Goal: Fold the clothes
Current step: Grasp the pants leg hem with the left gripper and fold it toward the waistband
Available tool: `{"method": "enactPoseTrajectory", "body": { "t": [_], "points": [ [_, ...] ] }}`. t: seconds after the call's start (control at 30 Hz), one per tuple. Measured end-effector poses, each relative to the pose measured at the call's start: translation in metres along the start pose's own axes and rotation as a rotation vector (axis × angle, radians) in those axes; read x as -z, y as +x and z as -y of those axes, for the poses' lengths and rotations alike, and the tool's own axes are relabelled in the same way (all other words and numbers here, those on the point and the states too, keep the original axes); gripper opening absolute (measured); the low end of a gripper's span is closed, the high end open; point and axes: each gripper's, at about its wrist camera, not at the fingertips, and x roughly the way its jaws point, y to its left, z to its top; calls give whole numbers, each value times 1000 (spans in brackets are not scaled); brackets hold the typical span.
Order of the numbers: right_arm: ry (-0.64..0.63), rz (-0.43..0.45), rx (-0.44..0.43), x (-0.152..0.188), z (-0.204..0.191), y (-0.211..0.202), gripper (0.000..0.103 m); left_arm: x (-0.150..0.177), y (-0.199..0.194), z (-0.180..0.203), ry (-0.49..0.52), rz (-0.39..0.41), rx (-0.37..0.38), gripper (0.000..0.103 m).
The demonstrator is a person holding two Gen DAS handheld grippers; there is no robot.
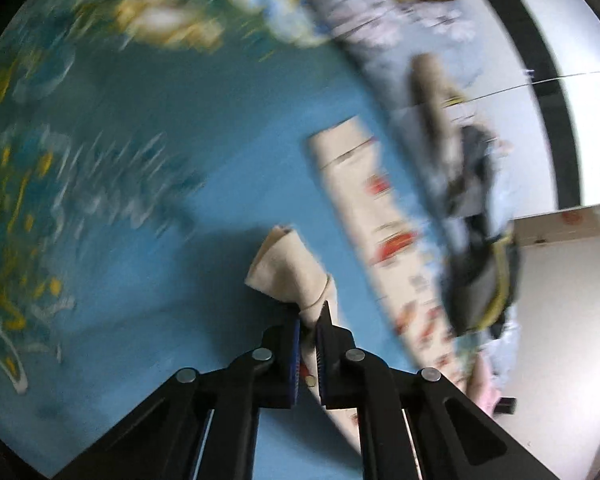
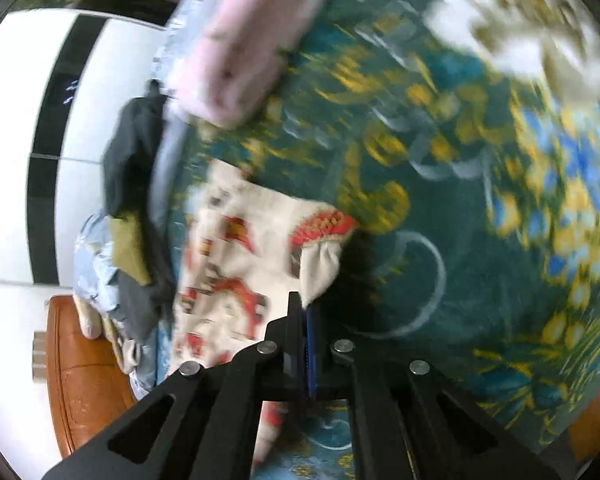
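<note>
so both grippers are pinching the cream printed garment (image 2: 224, 264) right at its edges, left gripper (image 1: 309, 322) clamped on one bunched corner, right gripper (image 2: 305, 308) on another by the red trim, cloth hanging over the floral bedspread (image 2: 440, 200), its length stretched between them

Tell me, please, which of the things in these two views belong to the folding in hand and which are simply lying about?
In the job:
- cream garment with red print, gripped at two points
- left gripper, shut on its cloth
- right gripper, shut on its cloth
- blue floral bedspread, the work surface

Lying about:
- pink folded cloth
- dark clothes pile
- brown stool
</note>
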Motion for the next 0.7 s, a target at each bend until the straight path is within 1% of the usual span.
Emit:
{"method": "enactPoseTrajectory", "body": {
  "t": [0.07,0.13,0.2,0.27,0.33,0.43,0.5,0.57,0.7],
  "points": [
    [-35,13,-34,-3,-14,-11,1,-5,-11,12,19,11,24,7],
    [-56,22,-67,-1,-21,-23,1,-4,-22,11,20,0,7,7],
    [-67,29,-97,1,-25,-34,1,-2,-29,0,-14,-19,-24,7],
    [-48,21,-110,4,-25,-40,1,0,-31,-10,-65,-38,-54,7],
    [-69,9,-108,0,-34,-40,1,-7,-25,-6,-81,-41,-51,7],
    [-113,5,-133,-8,-66,-37,1,-28,-18,16,-85,-10,-21,7],
    [-139,8,-141,-16,-91,-28,1,-44,-11,31,-97,2,-18,7],
    [-152,7,-131,-23,-109,-21,1,-60,-3,42,-116,5,-29,7],
    [-131,0,-80,-40,-131,7,1,-70,7,41,-160,-33,-92,7]
  ]
}}
